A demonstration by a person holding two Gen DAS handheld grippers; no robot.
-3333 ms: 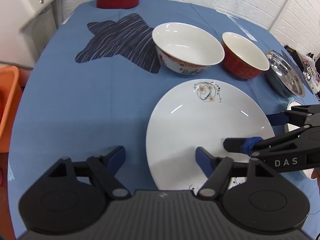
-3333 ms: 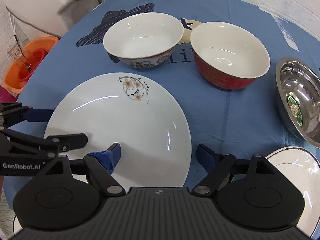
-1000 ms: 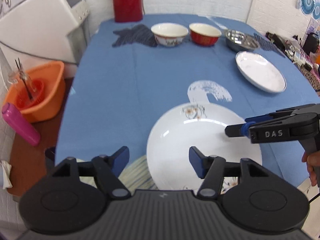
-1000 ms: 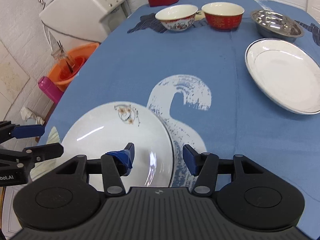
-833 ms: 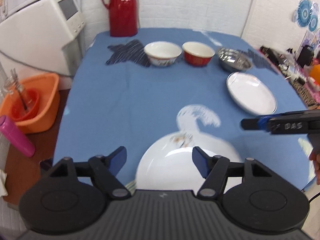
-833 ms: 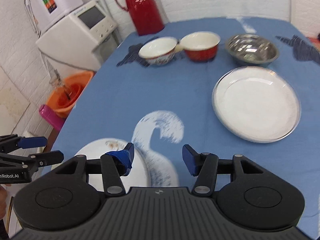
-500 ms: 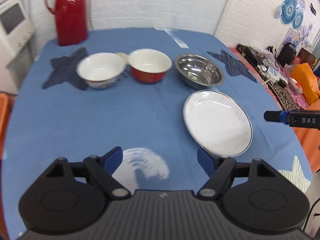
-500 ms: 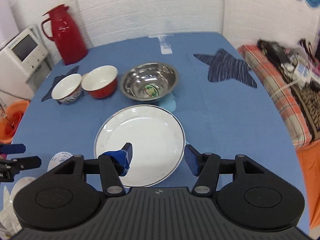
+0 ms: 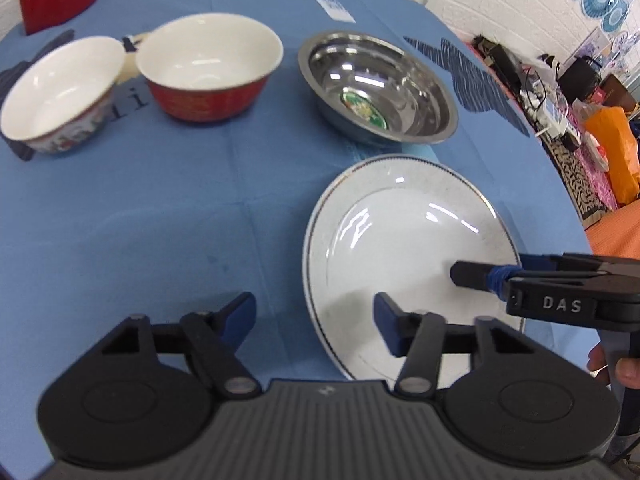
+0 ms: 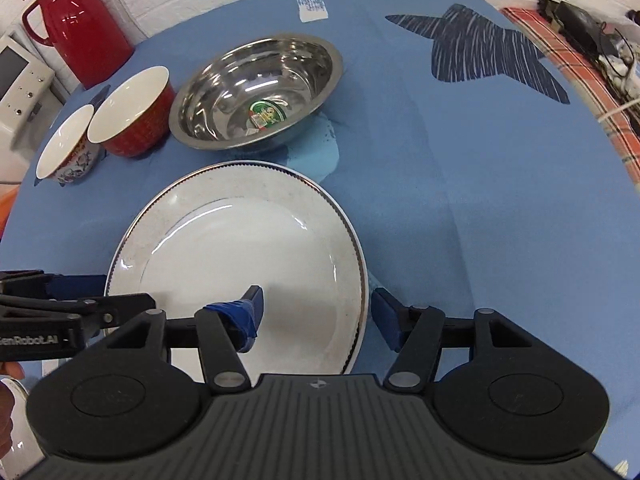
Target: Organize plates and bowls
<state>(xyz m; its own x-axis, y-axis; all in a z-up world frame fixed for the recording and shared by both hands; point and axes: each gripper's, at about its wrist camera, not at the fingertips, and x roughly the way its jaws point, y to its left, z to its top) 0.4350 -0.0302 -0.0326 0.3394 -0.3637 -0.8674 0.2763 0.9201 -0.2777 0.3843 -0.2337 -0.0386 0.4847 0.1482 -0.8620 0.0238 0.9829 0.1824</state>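
Plate (image 10: 240, 248) rim sits between right gripper (image 10: 316, 316) fingers — unclamped.

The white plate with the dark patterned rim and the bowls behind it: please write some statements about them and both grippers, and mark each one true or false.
1. The white plate with the dark patterned rim lies flat on the blue tablecloth. True.
2. The shiny steel bowl holds food. False: only a sticker shows inside it.
3. The right gripper straddles the plate's right rim with open jaws. True.
4. The left gripper is shut on the plate. False: it is open.
5. The red bowl with white inside is stacked inside the white floral bowl. False: they stand side by side.
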